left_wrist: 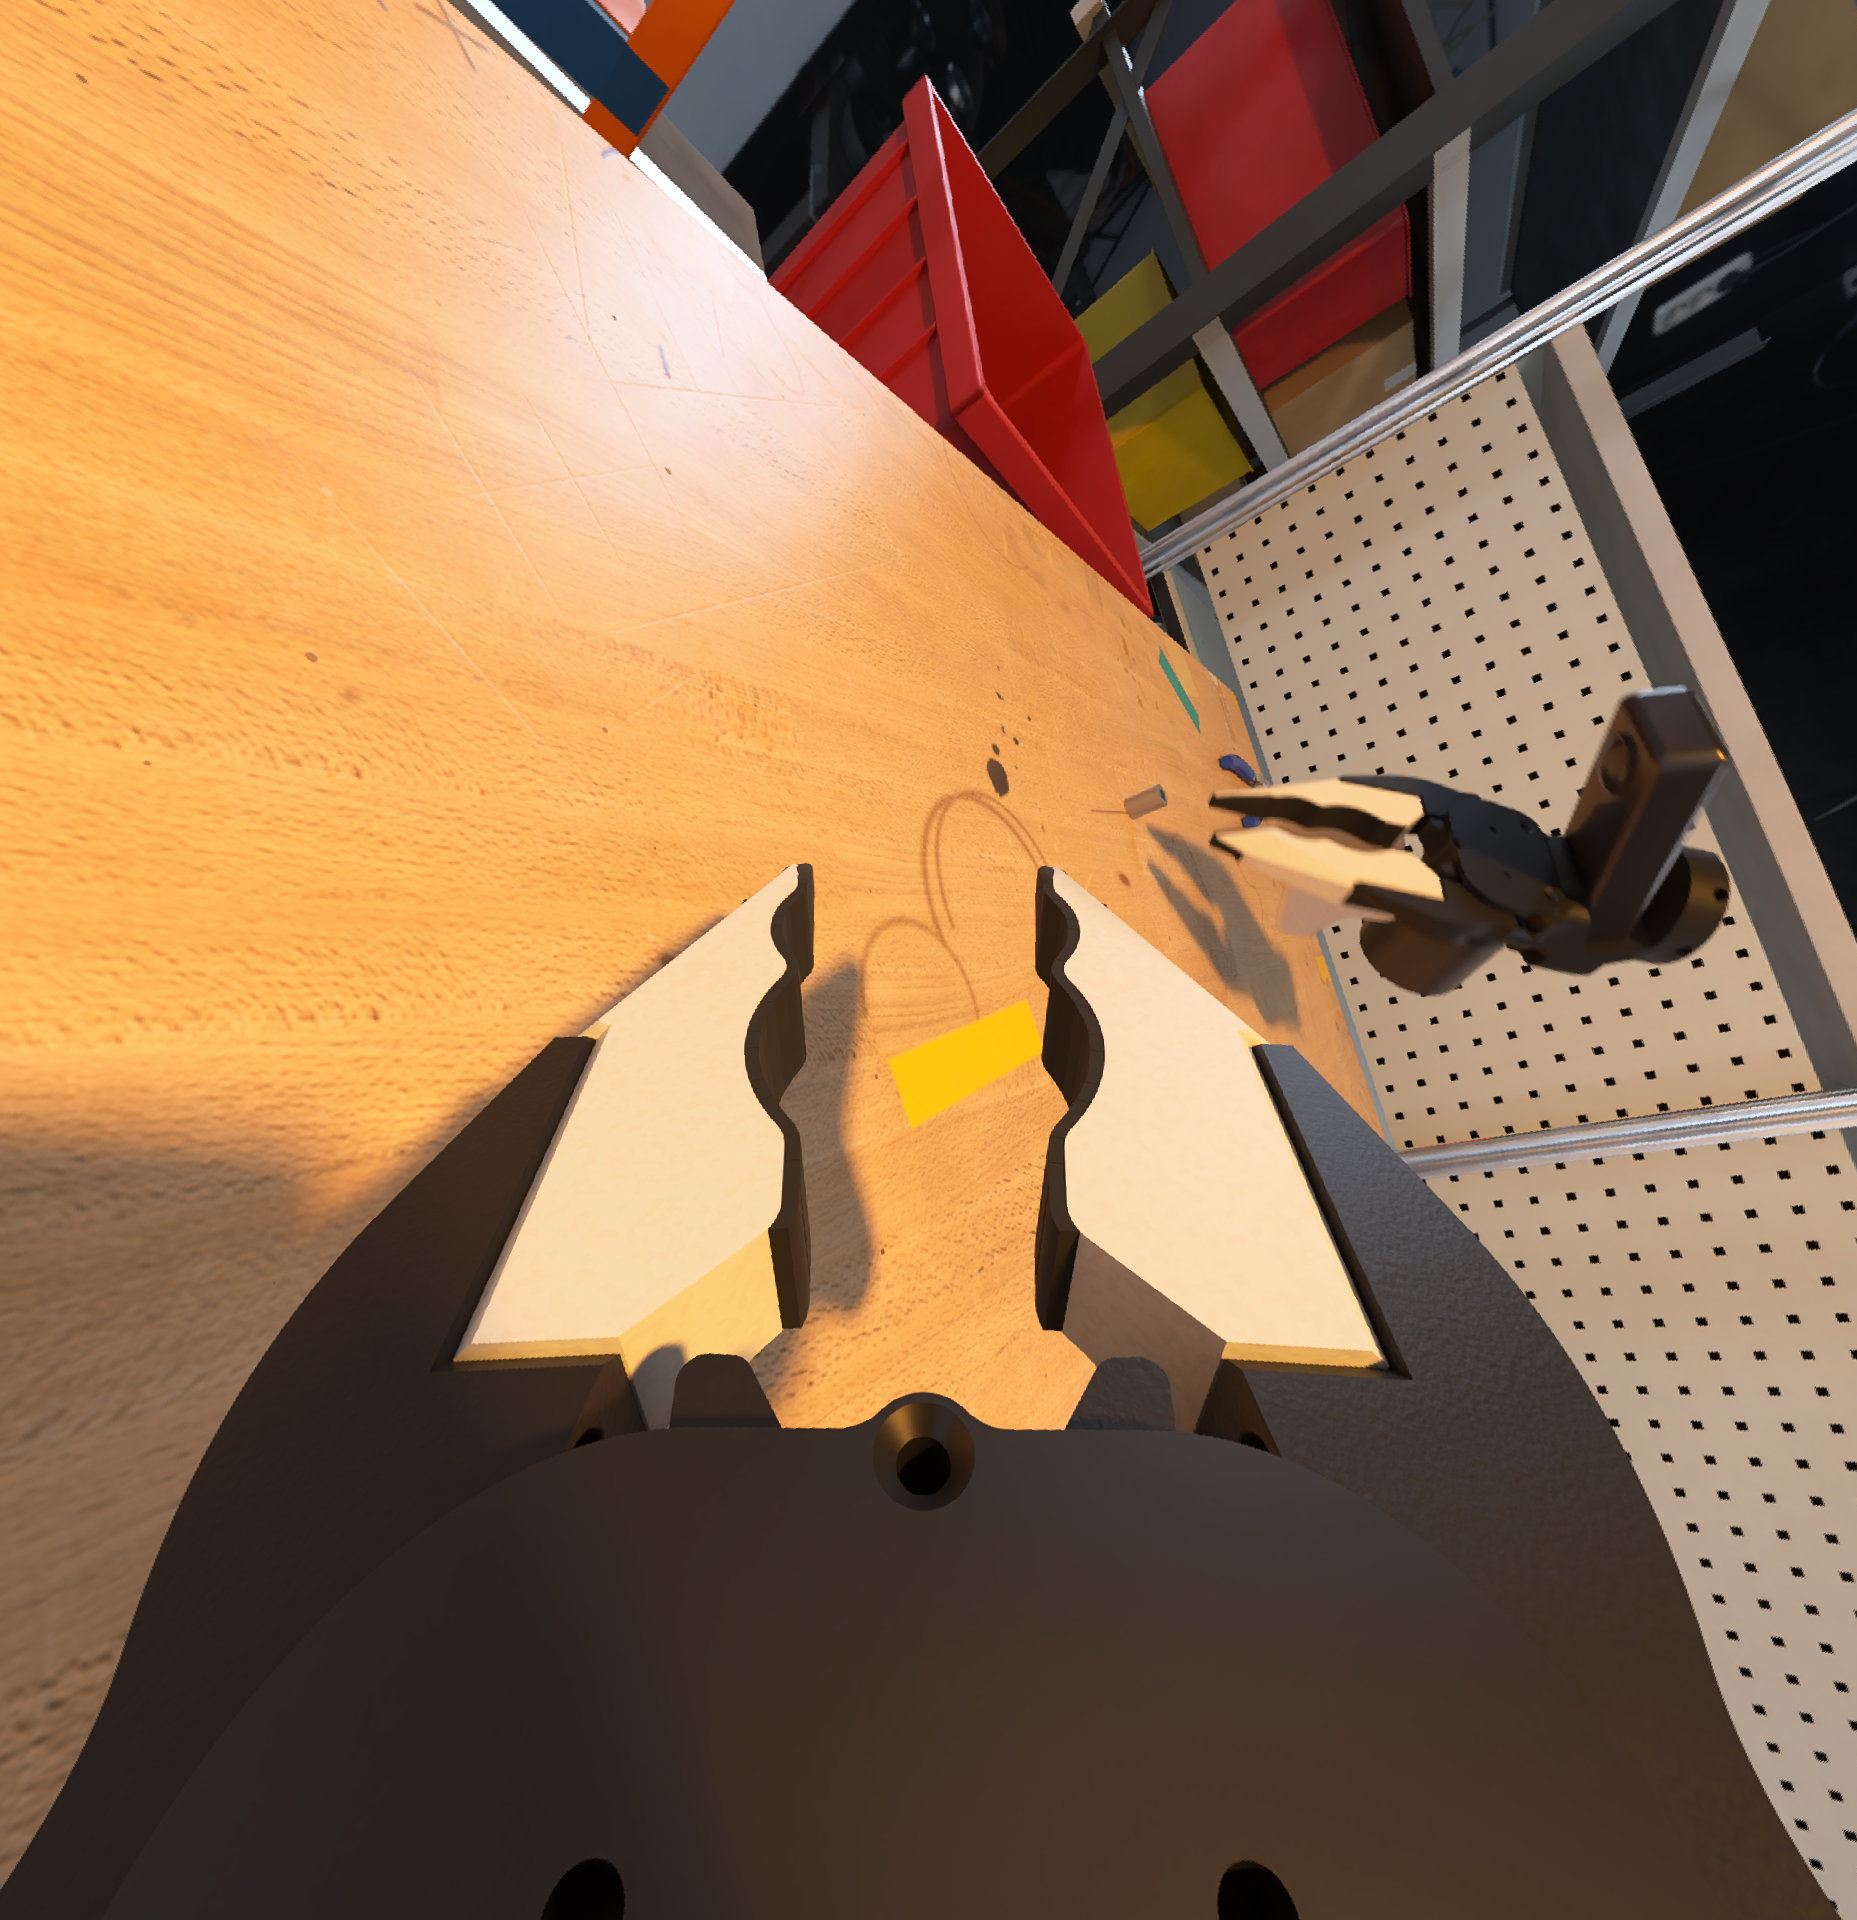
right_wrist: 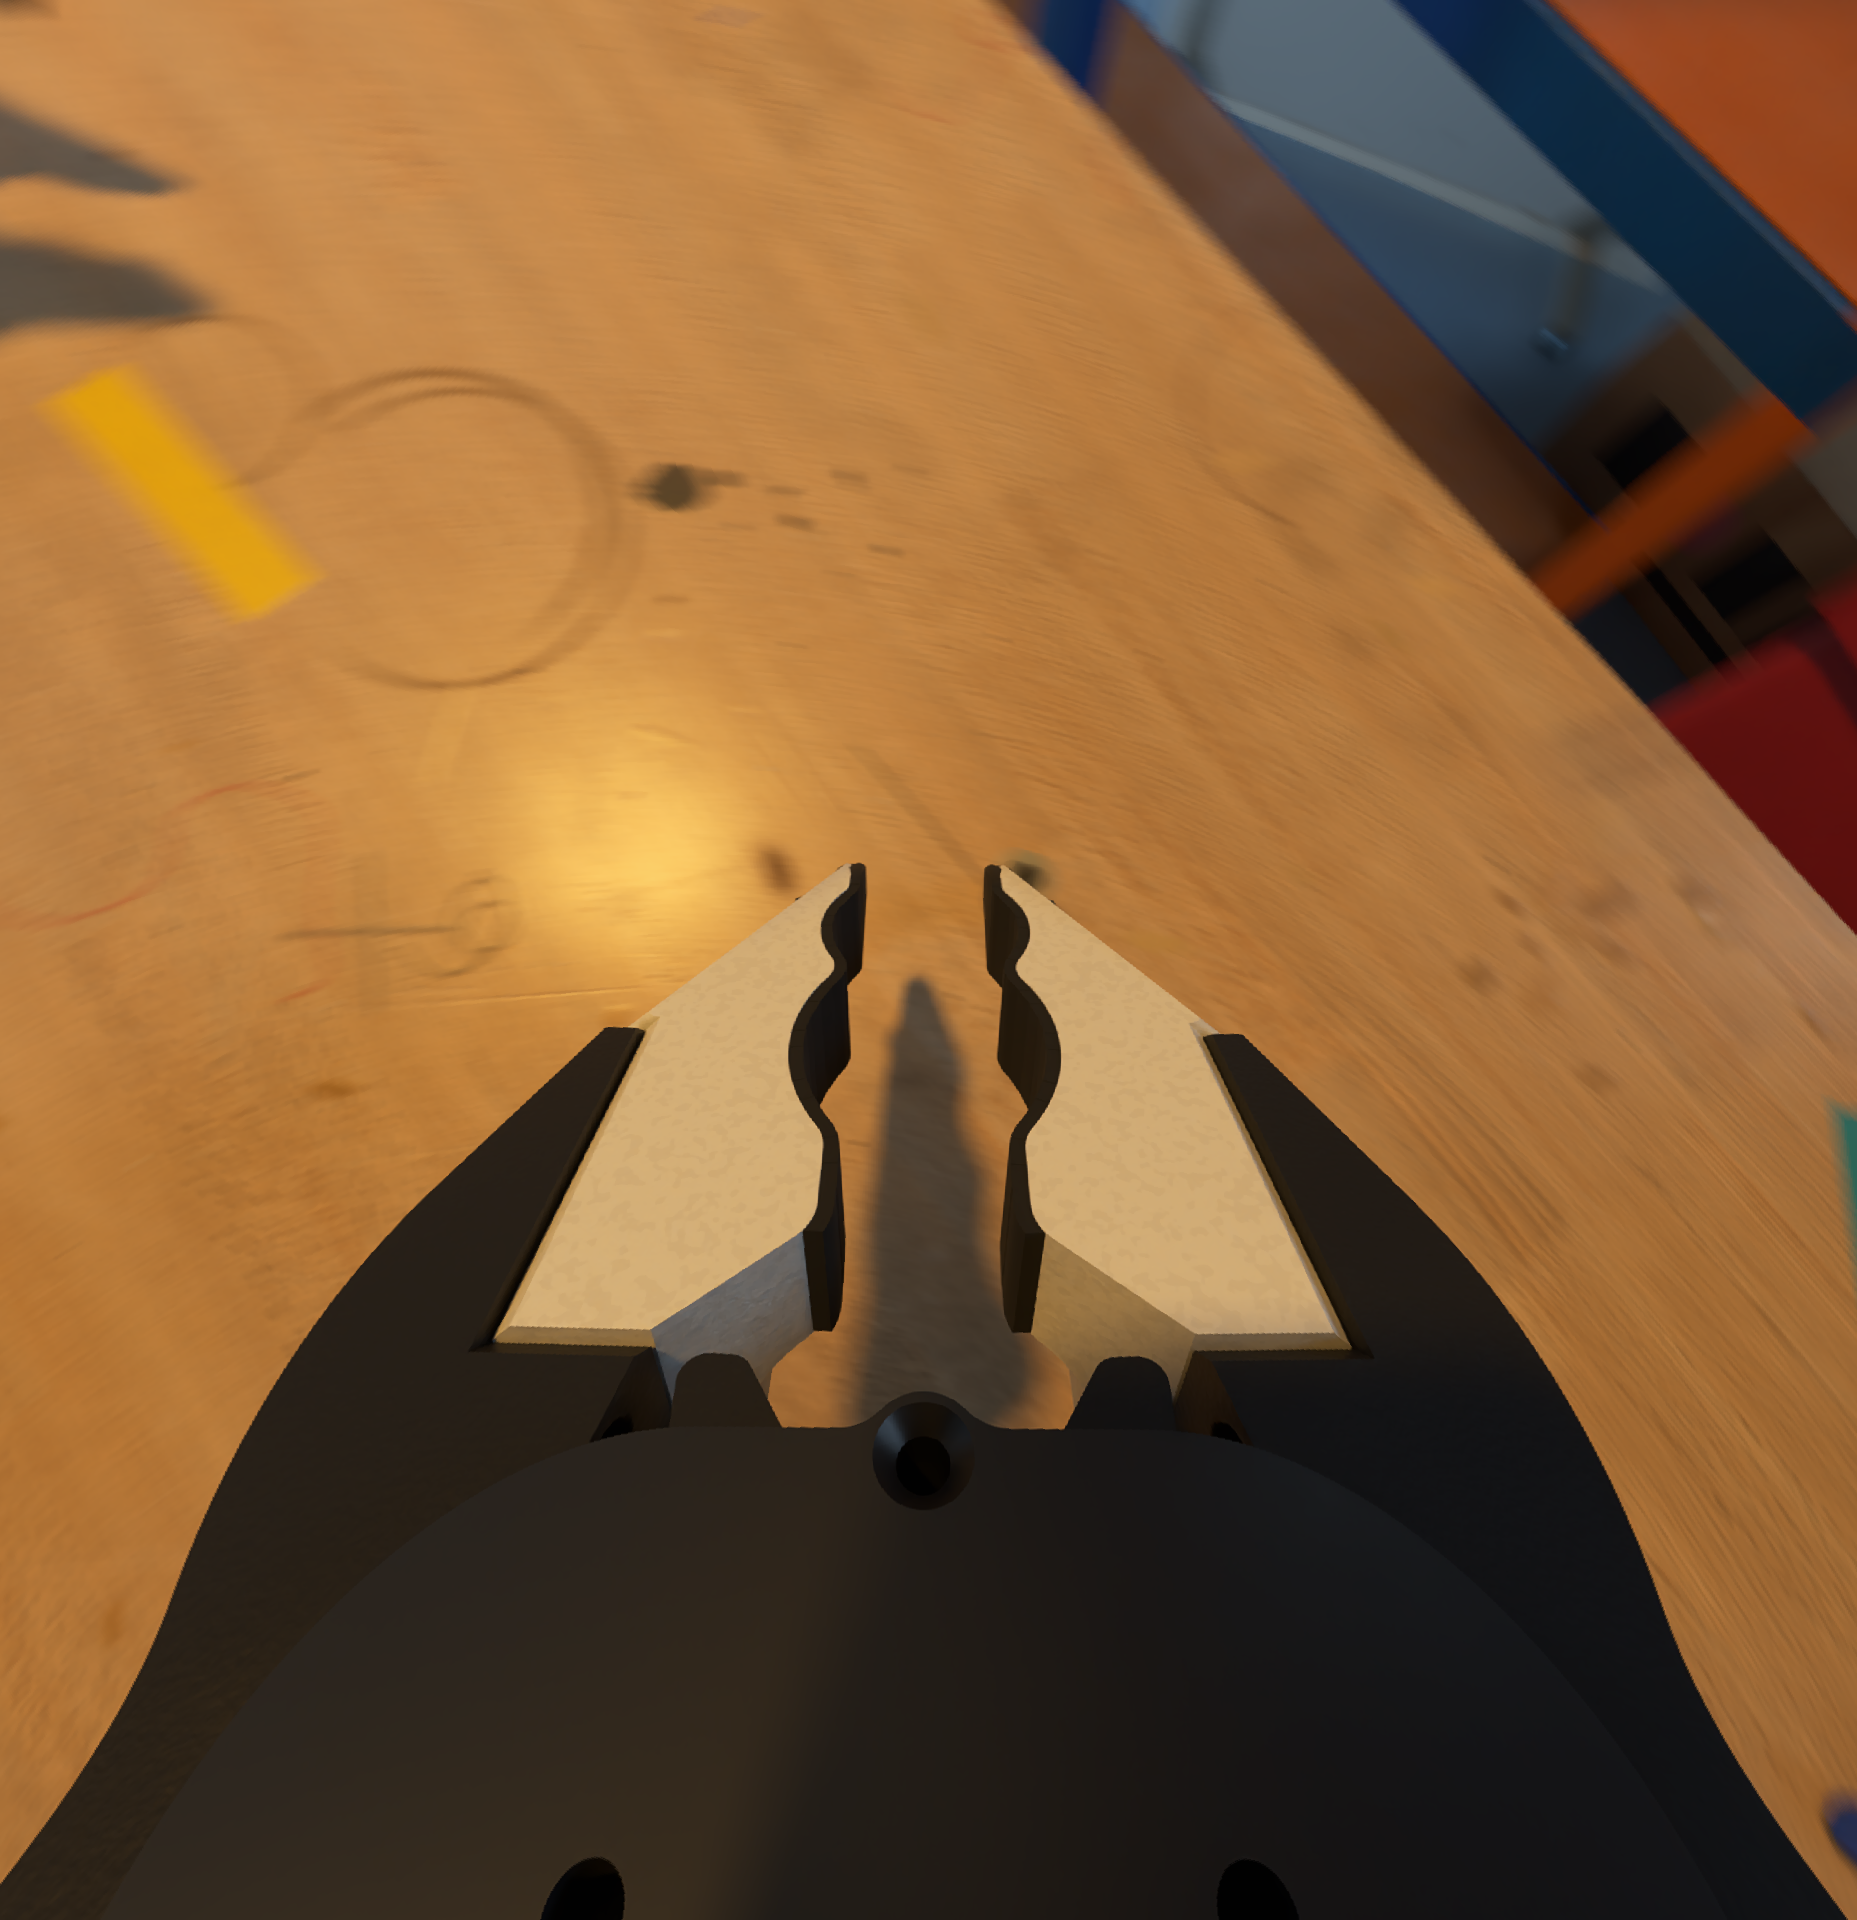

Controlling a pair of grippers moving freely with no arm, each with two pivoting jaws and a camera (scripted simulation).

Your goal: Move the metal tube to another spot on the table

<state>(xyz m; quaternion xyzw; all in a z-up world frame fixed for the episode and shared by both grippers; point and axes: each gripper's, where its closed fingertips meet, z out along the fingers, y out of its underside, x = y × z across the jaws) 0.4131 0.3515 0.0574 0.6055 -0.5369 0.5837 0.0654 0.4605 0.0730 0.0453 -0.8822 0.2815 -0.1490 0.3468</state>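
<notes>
The metal tube (left_wrist: 1145,801) is a short grey cylinder lying on the wooden table (left_wrist: 384,623), far ahead and to the right in the left wrist view. My right gripper (left_wrist: 1220,821) hovers just right of it, tips pointing at it, jaws a little apart and empty. In its own view the right gripper (right_wrist: 924,878) is open over bare wood. A small grey bit (right_wrist: 1028,868) peeks out behind its right fingertip; I cannot tell if it is the tube. My left gripper (left_wrist: 924,878) is open and empty, low over the table, well short of the tube.
A yellow tape strip (left_wrist: 965,1060) lies between the left fingers and shows in the right wrist view (right_wrist: 176,488). Green tape (left_wrist: 1178,691) and a small blue item (left_wrist: 1236,767) lie near the table's edge. A red bin (left_wrist: 965,312) and a white pegboard (left_wrist: 1526,1039) stand beyond it.
</notes>
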